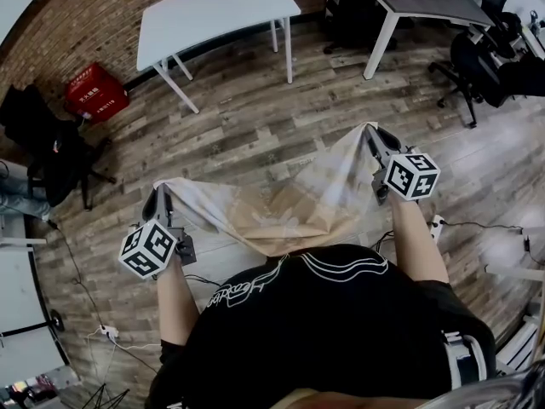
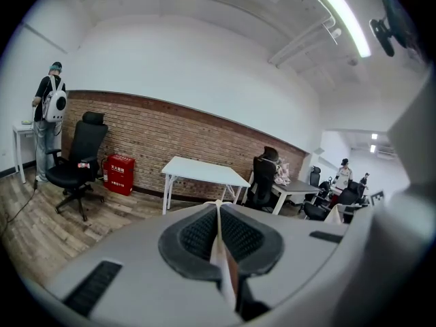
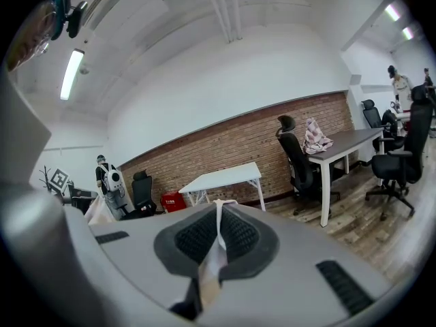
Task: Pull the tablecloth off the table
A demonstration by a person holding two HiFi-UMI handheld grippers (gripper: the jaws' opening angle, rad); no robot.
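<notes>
The left gripper [image 2: 219, 231] has its jaws pinched together on one corner of the tablecloth [image 1: 285, 204], with a thin fold of it caught between the pads. The right gripper [image 3: 218, 229] is clamped the same way on another corner. The cloth hangs slack between the two, sagging just in front of the person's black shirt [image 1: 332, 313]. Well ahead of both grippers a white table [image 1: 213, 11] stands on the wooden floor [image 1: 255, 118]. A red crate [image 1: 96, 92] sits off to the left by the brick wall [image 1: 102, 15].

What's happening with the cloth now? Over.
Left hand-held gripper shut on cloth. Right hand-held gripper shut on it too. Cloth sags between them, in the air. Nothing in the way.
</notes>
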